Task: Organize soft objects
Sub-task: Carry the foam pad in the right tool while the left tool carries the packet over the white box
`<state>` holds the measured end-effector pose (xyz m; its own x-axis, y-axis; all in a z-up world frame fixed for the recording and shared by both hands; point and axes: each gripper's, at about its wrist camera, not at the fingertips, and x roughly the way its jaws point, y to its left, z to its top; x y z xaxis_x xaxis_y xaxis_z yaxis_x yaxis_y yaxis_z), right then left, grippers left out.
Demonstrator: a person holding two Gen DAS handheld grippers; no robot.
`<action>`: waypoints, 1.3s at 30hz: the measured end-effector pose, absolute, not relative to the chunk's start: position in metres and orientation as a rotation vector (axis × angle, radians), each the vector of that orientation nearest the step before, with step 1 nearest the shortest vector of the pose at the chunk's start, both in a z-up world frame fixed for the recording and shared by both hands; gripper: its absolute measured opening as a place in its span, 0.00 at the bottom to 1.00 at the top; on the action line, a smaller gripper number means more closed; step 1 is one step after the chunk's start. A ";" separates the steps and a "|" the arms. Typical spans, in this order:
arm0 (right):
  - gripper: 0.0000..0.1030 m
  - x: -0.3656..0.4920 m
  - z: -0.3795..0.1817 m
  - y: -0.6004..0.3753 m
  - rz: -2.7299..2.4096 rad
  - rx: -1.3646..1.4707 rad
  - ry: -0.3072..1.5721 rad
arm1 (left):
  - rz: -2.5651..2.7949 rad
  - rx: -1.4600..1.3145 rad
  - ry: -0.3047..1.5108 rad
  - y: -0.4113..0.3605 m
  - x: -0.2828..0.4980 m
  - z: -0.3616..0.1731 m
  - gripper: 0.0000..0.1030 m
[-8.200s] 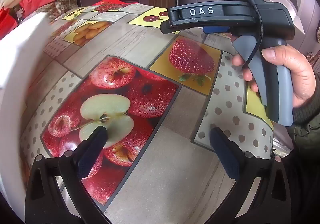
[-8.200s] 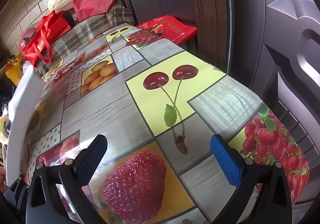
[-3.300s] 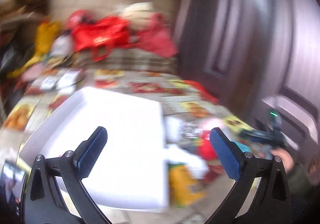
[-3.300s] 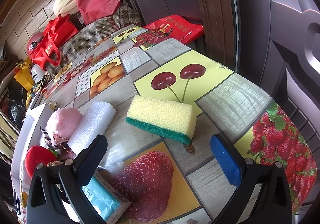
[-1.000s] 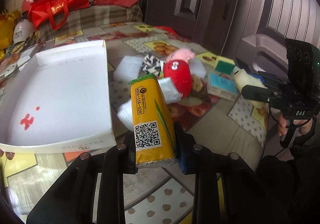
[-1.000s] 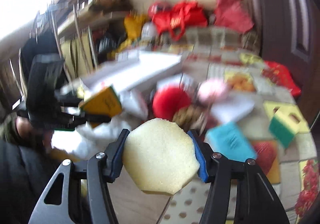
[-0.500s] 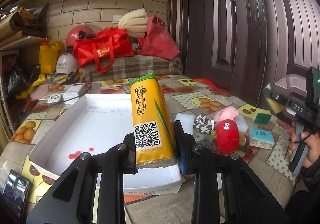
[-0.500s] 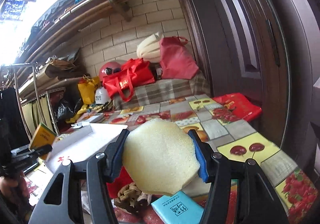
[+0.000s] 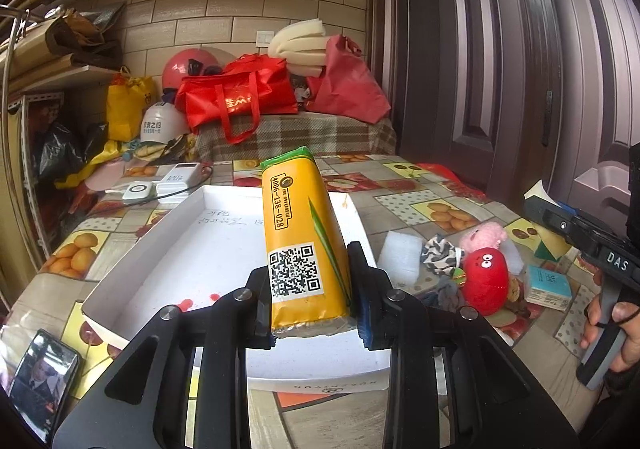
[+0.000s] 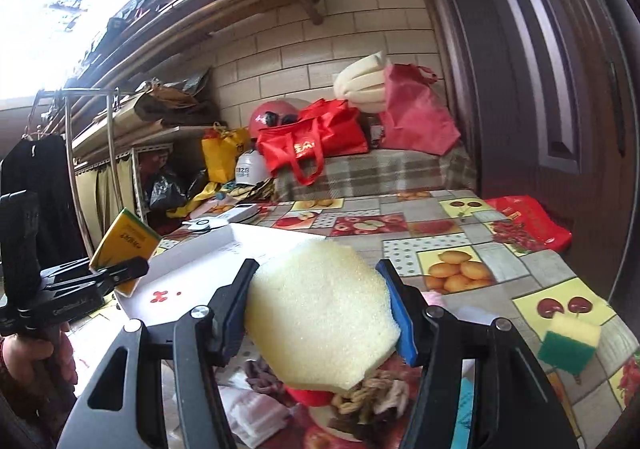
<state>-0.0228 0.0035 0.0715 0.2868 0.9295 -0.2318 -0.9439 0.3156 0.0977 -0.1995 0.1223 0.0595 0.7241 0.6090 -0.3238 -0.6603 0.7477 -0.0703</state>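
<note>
While left gripper clamps yellow pack, right gripper squeezes foam sponge, hiding toys beneath.

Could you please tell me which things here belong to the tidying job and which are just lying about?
Job: yellow packet in left tongs; pale sponge in right tongs; white tray; red plush; green-yellow sponge.
Lying about: phone; red bag; helmet.

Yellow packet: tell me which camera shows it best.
The left wrist view. There the yellow packet fills the centre, upright between the left tool's fingers over the white tray, its QR code and number legible. The right wrist view shows only its top end, small at the left edge, clamped in that tool.
</note>
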 end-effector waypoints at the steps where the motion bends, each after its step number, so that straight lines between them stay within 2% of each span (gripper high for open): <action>1: 0.58 -0.025 0.072 0.006 1.261 -0.067 0.265 | 0.710 -0.188 0.293 0.124 -0.200 0.059 0.27; 39: 0.59 -0.079 0.066 0.076 1.417 -0.113 0.345 | 0.901 -0.241 0.297 0.170 -0.230 0.047 0.27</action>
